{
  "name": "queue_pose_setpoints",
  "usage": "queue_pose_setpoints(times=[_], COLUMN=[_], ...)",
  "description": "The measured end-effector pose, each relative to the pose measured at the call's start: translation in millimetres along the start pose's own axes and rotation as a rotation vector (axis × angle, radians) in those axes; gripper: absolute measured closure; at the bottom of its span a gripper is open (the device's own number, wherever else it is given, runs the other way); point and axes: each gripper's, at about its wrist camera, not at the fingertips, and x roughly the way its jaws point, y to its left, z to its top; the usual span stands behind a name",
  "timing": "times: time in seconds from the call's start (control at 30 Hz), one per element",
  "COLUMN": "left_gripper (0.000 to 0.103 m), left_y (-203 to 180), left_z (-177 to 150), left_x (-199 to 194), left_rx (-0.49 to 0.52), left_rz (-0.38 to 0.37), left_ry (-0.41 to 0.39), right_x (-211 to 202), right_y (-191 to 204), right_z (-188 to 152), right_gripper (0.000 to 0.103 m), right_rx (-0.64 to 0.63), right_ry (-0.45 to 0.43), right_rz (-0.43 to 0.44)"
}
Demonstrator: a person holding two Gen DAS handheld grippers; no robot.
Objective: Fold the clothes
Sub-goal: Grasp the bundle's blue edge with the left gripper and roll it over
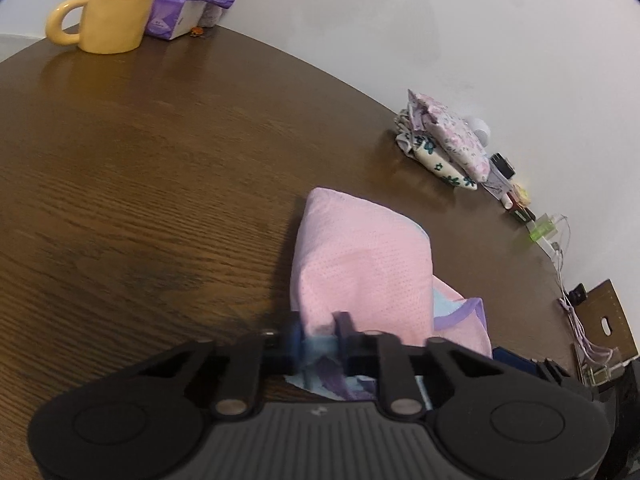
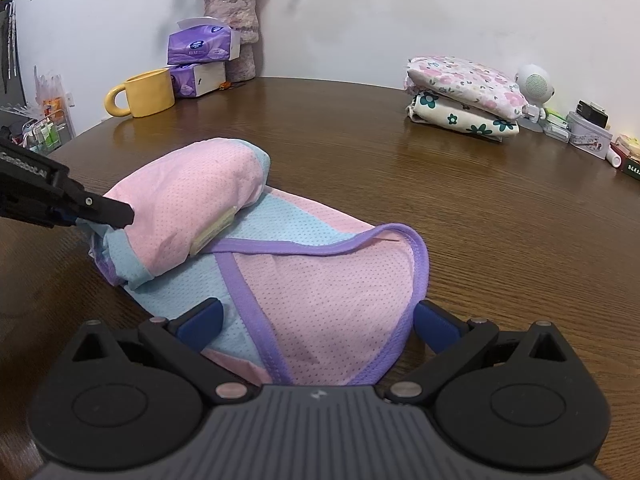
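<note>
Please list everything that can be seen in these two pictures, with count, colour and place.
garment: one, pink, blue, purple trim; table centre, partly folded
folded clothes: two, floral; stacked by wall
mug: one, yellow; far left
tissue packs: two, purple; stacked behind mug
vase: one, grey, with flowers
small speaker: one, white; beside the stack
table: one, brown wood
left gripper: shut on garment edge
right gripper: open, astride garment

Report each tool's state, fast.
Left tool: closed on the pink garment.
Right tool: open, its fingers either side of the garment's near end.
</note>
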Motion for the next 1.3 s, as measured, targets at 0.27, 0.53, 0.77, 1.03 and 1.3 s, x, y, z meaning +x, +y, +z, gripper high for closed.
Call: queue_pose_setpoints(times=[0.27, 0.53, 0.77, 1.03, 1.3], left_gripper=[0.094, 0.094, 0.094, 0.090, 0.062], left_y=[-24.3, -63.8, -94.3, -79.2, 9.8], left_z=[2.5, -14.6, -40.3, -29.7, -5.7], left_x=[-11.3, -11.1, -7.5, 0.9, 2.9], left_rx=[0.152, 0.456, 0.715, 0.587, -0.003], left_rz=[0.075, 0.214, 0.296, 0.231, 0.011], left_ry=[-0.105, -0.197, -0.283, -0.200, -0.055], right_x=[0.9, 1.4, -1.5, -3.3, -3.3], right_y=[2.1, 5.9, 4.1, 5.2, 5.3], right_z=[1.4, 2.4, 0.5, -0.3, -0.3], right_gripper=[0.000, 0.000, 0.000, 0.000, 0.000], right_rx=[-0.008, -0.022, -0.021, -0.019, -0.021], right_ry=[0.003, 0.006, 0.012, 0.010, 0.006], right_rz=[0.011, 0.030, 0.034, 0.033, 0.033])
